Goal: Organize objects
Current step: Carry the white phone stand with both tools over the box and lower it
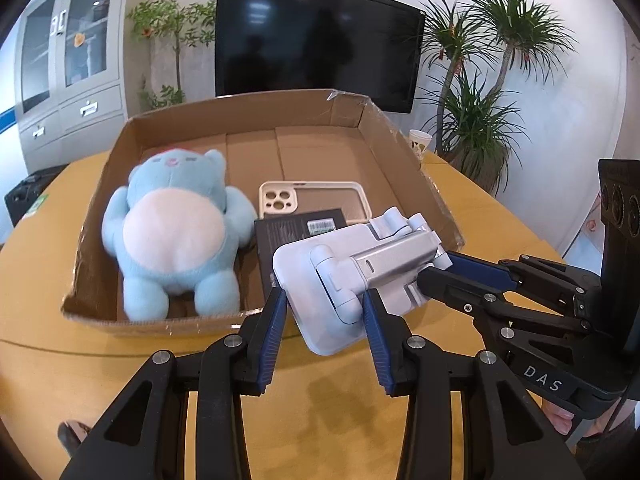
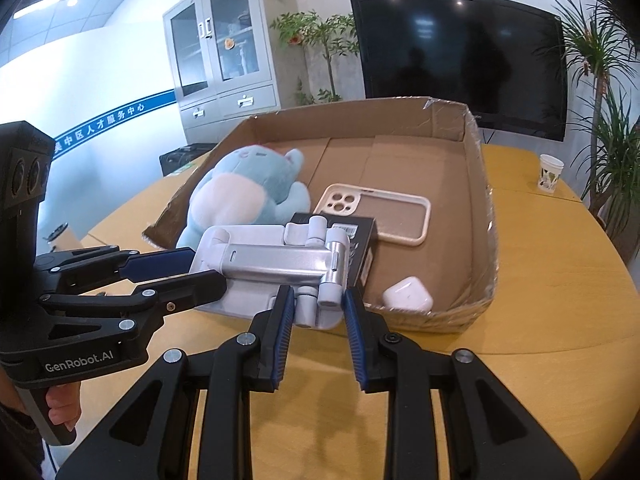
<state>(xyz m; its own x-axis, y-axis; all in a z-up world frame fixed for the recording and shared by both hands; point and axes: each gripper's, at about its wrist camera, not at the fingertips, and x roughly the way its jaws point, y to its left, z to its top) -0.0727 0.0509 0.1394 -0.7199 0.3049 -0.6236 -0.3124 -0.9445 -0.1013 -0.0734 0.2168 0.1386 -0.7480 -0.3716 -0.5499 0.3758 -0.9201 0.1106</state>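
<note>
Carrying a folded pale-blue and silver phone stand (image 1: pixel 360 276) above the yellow wooden surface (image 1: pixel 320 392), just short of the shallow brown cardboard box (image 1: pixel 96 264); left gripper (image 1: pixel 325 308) clamped on its flat base plate, right gripper (image 1: pixel 434 266) pinching the hinged end.

Seen from the right wrist: right gripper (image 2: pixel 316 308) narrowed onto the hinge. Next, judged: over the near wall, down onto bare box floor.

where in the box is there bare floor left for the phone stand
The back half of the cardboard box, behind the plush toy and phone case, is bare. So is a strip right of the case along the wall. The front is crowded: plush, black box, earbud case.
</note>
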